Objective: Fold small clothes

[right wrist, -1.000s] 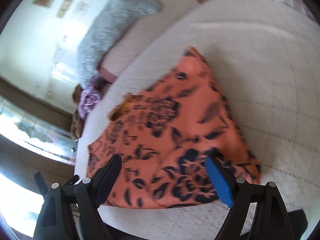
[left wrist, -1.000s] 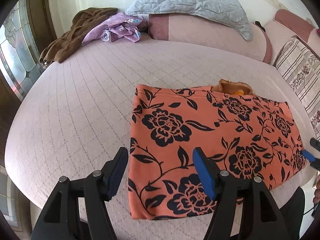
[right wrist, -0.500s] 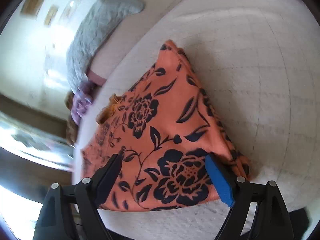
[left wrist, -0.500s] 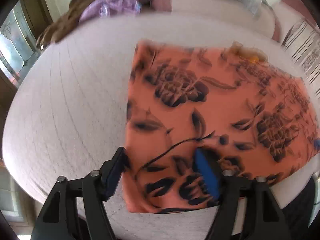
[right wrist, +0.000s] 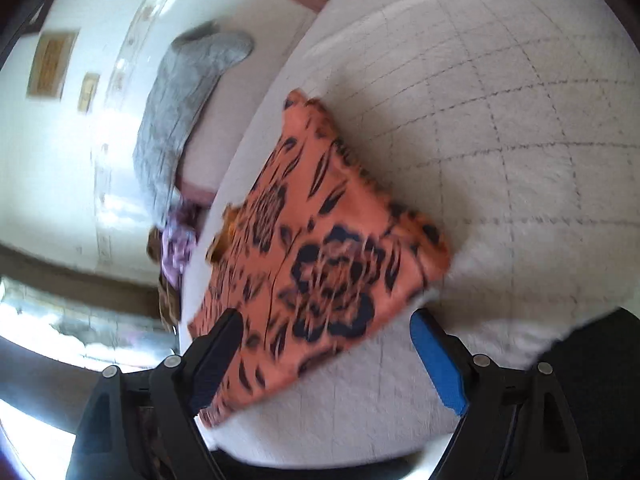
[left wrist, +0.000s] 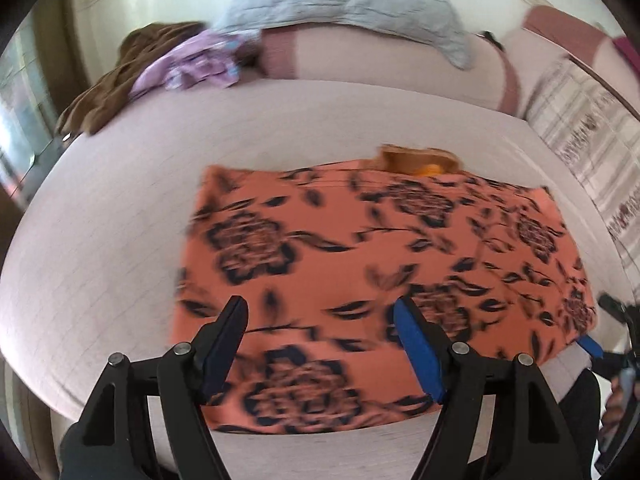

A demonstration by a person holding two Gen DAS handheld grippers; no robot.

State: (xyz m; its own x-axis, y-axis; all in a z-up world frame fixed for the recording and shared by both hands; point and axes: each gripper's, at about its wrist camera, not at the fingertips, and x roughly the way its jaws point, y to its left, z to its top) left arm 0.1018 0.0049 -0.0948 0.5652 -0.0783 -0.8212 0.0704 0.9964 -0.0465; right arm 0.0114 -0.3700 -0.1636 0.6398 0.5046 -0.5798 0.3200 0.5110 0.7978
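Note:
An orange garment with a black flower print (left wrist: 360, 248) lies flat and folded on the pale quilted bed (left wrist: 120, 220), near its front edge. It also shows in the right wrist view (right wrist: 320, 248). My left gripper (left wrist: 320, 320) is open and empty, above the garment's near left part. My right gripper (right wrist: 326, 334) is open and empty, above the garment's near right corner; it shows at the right edge of the left wrist view (left wrist: 600, 332). A small bit of orange-brown cloth (left wrist: 416, 160) sticks out at the garment's far edge.
A brown cloth (left wrist: 116, 80) and a purple garment (left wrist: 192, 64) lie at the far left of the bed. A grey quilted pillow (left wrist: 340, 0) rests on the pink headboard cushion. A striped pillow (left wrist: 592, 128) lies at the right. A window is at the left.
Both grippers have drawn back and up from the garment, both still open. The right gripper has shifted toward the garment's right corner. The garment lies as before.

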